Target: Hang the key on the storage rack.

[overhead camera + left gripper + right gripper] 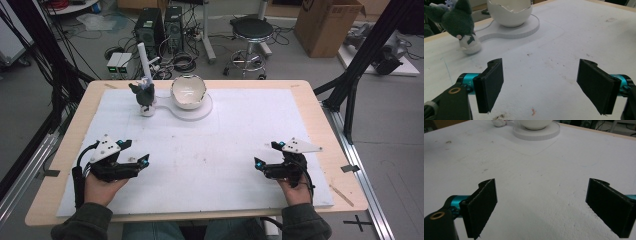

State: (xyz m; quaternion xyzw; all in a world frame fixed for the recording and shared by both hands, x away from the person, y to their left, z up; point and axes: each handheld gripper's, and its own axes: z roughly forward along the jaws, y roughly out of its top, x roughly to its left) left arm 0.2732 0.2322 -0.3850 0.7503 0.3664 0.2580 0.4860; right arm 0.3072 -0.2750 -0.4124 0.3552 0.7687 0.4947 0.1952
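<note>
Two grippers, left gripper and right gripper, gape wide, holding nothing; eggshell bowl contents unclear.

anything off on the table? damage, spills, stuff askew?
One thing: the white egg-shaped bowl on its round base has a jagged, broken-looking rim, which may be by design. The white mat carries small dark specks and a reddish mark near the left tongs. The plush toy stands upright.
</note>
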